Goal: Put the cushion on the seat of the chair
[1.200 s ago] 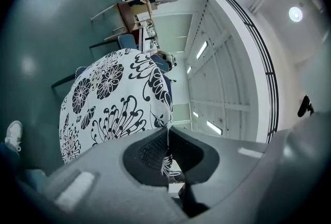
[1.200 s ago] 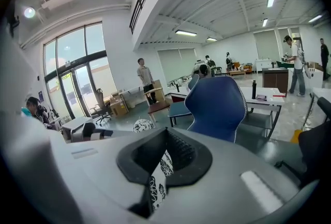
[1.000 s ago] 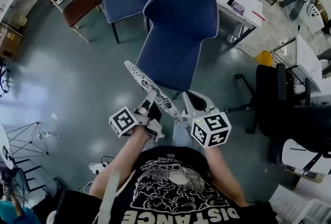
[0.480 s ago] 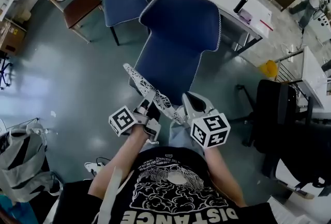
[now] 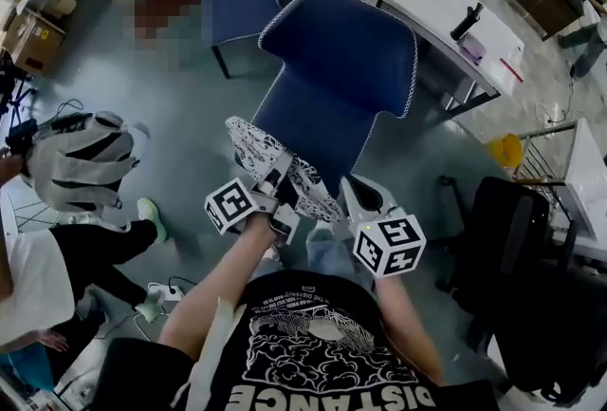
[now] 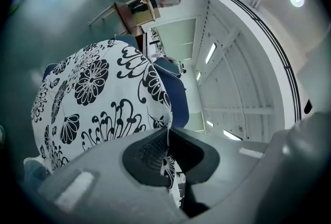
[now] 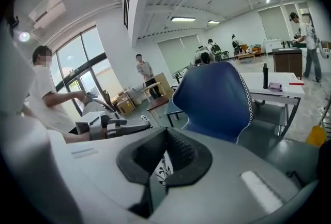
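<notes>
The floral cushion [image 5: 281, 168] hangs tilted in the air just in front of the blue chair [image 5: 338, 53], not yet on its seat [image 5: 318, 126]. The left gripper [image 6: 166, 151] is clamped on its hem. The right gripper [image 7: 165, 160] is pinched on a corner, probably to keep the cushion spread for laying flat.

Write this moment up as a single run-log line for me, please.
phase: carry | left gripper: shut on cushion | right gripper: shut on cushion | cushion: held tilted, near chair, not yet on seat
</notes>
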`<state>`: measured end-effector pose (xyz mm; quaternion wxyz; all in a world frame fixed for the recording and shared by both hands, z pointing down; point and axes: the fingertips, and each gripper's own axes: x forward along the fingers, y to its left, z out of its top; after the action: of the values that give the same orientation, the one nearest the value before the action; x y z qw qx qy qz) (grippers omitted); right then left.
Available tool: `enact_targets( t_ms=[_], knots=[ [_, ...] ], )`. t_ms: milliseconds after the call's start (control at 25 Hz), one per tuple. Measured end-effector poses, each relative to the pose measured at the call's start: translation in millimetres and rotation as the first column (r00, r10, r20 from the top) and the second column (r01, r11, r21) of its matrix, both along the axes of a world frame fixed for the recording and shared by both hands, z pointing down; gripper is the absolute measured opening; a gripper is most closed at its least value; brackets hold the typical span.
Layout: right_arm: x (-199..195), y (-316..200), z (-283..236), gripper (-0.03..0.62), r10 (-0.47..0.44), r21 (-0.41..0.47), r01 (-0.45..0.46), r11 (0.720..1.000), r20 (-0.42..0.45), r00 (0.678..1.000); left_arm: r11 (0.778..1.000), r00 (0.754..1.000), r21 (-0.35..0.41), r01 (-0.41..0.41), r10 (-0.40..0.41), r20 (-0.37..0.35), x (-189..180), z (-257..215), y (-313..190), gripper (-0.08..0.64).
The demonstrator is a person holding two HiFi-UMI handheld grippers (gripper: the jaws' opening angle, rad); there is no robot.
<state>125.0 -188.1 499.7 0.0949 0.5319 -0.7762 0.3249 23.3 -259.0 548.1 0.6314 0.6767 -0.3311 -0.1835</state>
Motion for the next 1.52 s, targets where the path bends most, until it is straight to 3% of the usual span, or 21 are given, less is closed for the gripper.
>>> enact_targets(
  t_ms=[320, 600, 920, 1200, 1520],
  knots=[
    [11.5, -26.7, 9.3, -0.002, -0.092, -0.012, 0.092, 0.996, 0.035, 0.995, 0.999, 0.996, -0.013, 0.031, -0.03, 0.087, 12.7, 11.3, -30.0, 0.017],
    [8.7, -49.7, 16.1, -0.002, -0.096, -0.026, 0.098, 0.995, 0.055, 0.994, 1.0, 0.999, 0.004, 0.018, -0.018, 0.052, 23.2, 14.0, -60.3, 0.02],
    [18.5, -81.9, 33.5, -0.002, -0.016, -0.089, 0.017, 0.996, 0.022, 1.0, 0.997, 0.998, -0.07, -0.042, 0.045, 0.039, 39.4, 46.7, -103.9, 0.025],
    [21.8, -113.6, 49.1, -0.002, 0.077, -0.151, -0.077, 0.986, -0.002, 0.997, 0.979, 0.987, -0.15, -0.137, 0.148, 0.064, 52.8, 84.8, -141.4, 0.025],
    [27.7, -136.7, 62.9, -0.002, 0.171, -0.201, -0.171, 0.964, -0.019, 0.985, 0.958, 0.968, -0.159, -0.238, 0.246, 0.037, 80.2, 107.0, -186.1, 0.025]
  ],
)
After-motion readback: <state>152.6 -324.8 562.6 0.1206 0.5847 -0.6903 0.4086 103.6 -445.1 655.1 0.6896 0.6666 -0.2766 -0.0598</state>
